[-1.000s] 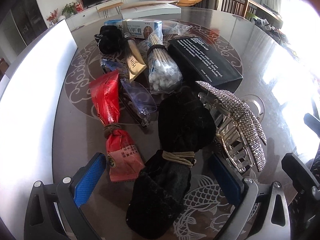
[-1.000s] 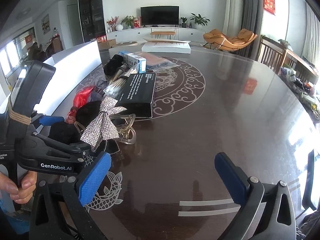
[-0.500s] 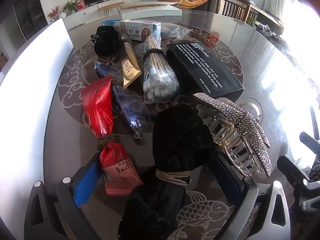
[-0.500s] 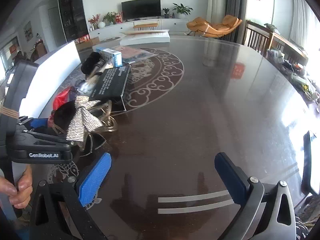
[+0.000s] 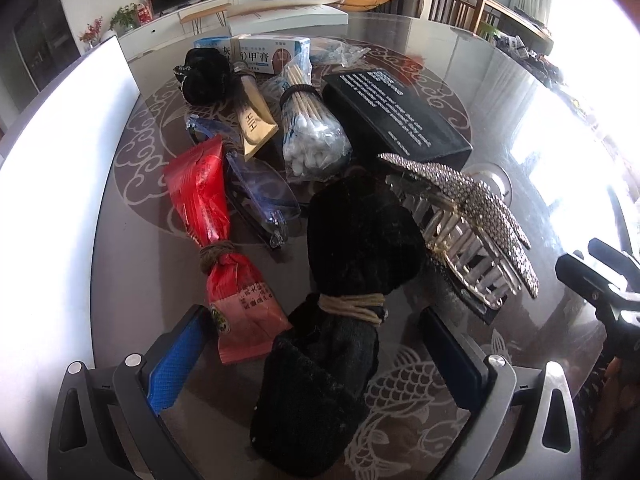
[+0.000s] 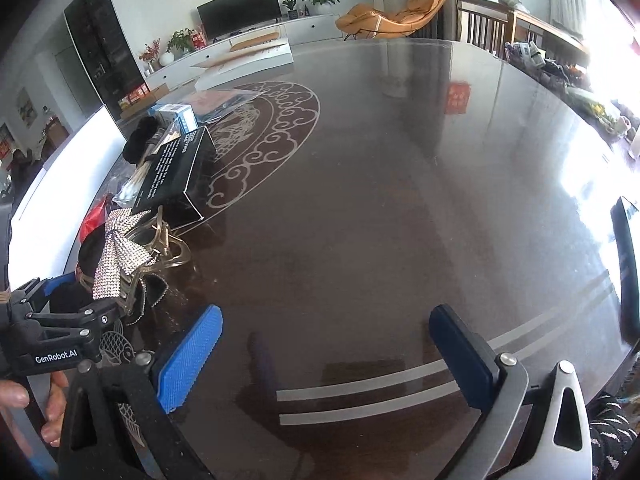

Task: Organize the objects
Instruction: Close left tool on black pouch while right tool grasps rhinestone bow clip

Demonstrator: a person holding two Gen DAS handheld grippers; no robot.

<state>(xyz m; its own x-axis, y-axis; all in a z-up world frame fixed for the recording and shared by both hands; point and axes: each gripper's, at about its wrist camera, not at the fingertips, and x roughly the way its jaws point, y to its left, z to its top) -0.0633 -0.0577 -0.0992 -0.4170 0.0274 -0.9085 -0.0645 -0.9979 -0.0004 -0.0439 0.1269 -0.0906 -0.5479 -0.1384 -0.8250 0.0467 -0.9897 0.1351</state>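
A black velvet pouch [image 5: 360, 248] tied with tan cord lies between the fingers of my left gripper [image 5: 316, 360], which is open and low over it. Left of the pouch lies a red packet [image 5: 204, 200]; right of it a rhinestone hair claw [image 5: 460, 208]. Behind them are a cotton swab bundle [image 5: 312, 144], a black box [image 5: 392, 116], a gold tube [image 5: 256, 120] and a clear blue case [image 5: 260, 192]. My right gripper [image 6: 326, 360] is open over bare table [image 6: 380, 200], with the hair claw [image 6: 120, 252] and black box [image 6: 176, 172] to its left.
A black scrunchie [image 5: 204, 76] and a white and blue medicine box [image 5: 272, 54] sit at the back of the pile. A tall white panel [image 5: 60, 140] runs along the table's left edge. A flat white box [image 6: 244, 64] lies at the far side.
My left gripper has come lower and closer, so the black pouch now sits deeper between its fingers. The right gripper has shifted, and the pile has slid toward the left of its view.
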